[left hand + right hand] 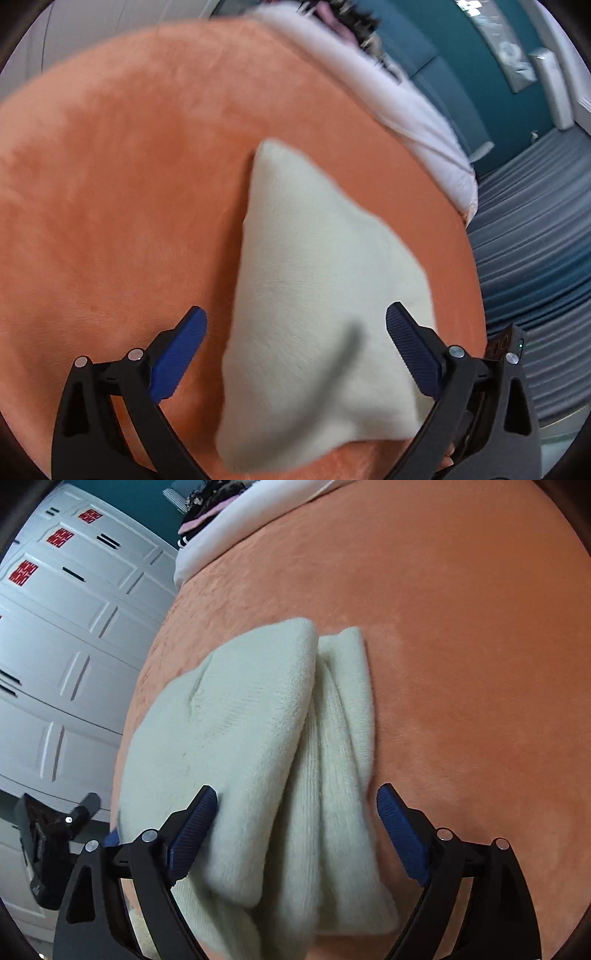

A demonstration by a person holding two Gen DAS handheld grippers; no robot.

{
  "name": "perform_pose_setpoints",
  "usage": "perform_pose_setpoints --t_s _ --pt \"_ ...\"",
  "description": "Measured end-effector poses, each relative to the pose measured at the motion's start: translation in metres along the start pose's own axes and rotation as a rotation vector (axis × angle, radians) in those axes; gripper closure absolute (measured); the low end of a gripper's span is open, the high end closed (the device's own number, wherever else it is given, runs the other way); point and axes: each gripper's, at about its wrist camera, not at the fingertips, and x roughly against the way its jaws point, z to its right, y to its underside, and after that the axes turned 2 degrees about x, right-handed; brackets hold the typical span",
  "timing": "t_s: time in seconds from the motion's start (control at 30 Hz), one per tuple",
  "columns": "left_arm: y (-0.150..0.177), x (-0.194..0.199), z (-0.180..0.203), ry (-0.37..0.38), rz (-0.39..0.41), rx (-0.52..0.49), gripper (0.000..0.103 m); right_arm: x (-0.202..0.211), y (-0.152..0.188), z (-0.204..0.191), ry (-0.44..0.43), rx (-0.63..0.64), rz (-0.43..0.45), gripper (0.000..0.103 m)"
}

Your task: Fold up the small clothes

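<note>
A cream knitted garment (317,295) lies folded on an orange plush cover (129,184). In the right wrist view the garment (251,738) shows a folded-over flap on the left and bunched ridges on the right, near the cover's left edge. My left gripper (295,350) is open, its blue pads either side of the garment's near end, just above it. My right gripper (297,827) is open, straddling the garment's near part, holding nothing. The left gripper's body (48,845) shows at the lower left of the right wrist view.
A white duvet (399,99) with dark and pink clothes (347,18) lies at the far end of the orange cover (461,646). Grey striped carpet (535,240) and a teal wall lie to the right. White panelled cupboard doors (66,627) stand to the left.
</note>
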Motion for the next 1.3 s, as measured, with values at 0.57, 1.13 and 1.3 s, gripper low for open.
perform_pose_setpoints --t_s 0.57,1.13,1.3 --pt "-0.012 -0.075 0.097 -0.052 -0.01 -0.275 0.04 0.034 -0.045 0.054 0.186 -0.046 0.119 0.064" --pt "0.053 -0.044 0.083 -0.304 0.046 -0.387 0.026 0.061 -0.001 0.019 0.27 0.203 0.125 0.098" --pt "0.055 -0.046 0.082 -0.301 0.032 -0.382 0.023 0.065 0.003 0.022 0.307 0.199 0.137 0.099"
